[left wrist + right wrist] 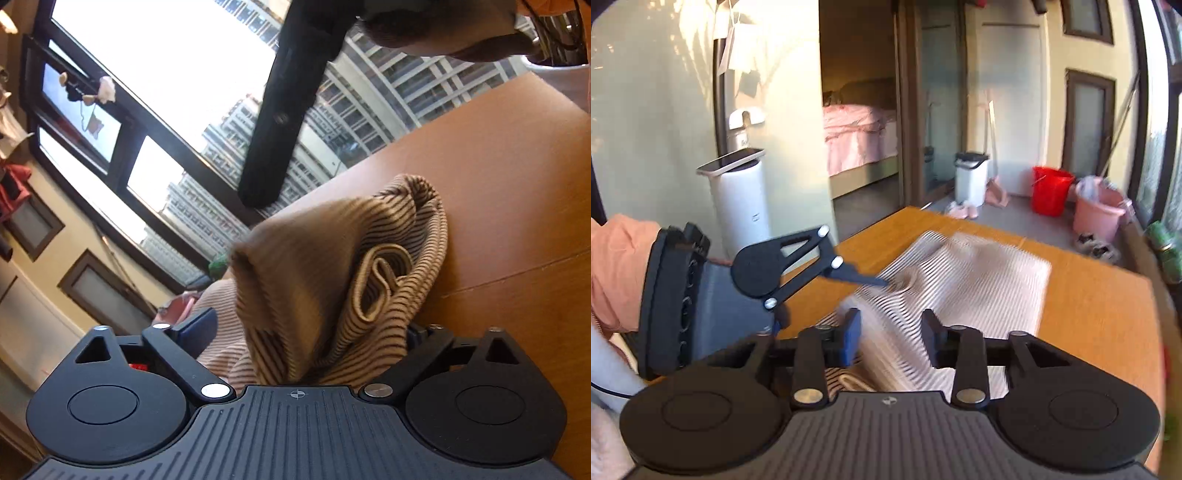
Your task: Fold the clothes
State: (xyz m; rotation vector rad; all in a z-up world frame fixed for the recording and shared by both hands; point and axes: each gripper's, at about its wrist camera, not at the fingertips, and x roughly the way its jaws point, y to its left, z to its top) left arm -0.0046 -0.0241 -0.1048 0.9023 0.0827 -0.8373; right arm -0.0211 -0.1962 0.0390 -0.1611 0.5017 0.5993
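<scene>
The orange-brown wooden table [1100,306] fills the lower half of both views, its right part cut off by the frame in the right wrist view. On it lies the striped beige garment [975,280], spread toward the far end and blurred, so its stripes smear and its near edge is hard to read.

In the left wrist view the garment [325,273] bunches up in a tall heap just ahead of the camera, a rolled hem or cuff showing in the folds. It hides most of the left gripper [306,354]: only a blue pad on the left and a dark finger on the right flank the cloth. In the right wrist view that gripper's [882,282] thin tips are pinched together on a puckered bit of the fabric.

The right gripper [891,334] stands with its jaws apart, garment lying between and below them; whether the pads touch the cloth I cannot tell.

A black bar [291,92] crosses the window [166,66], its upper end cut off.
</scene>
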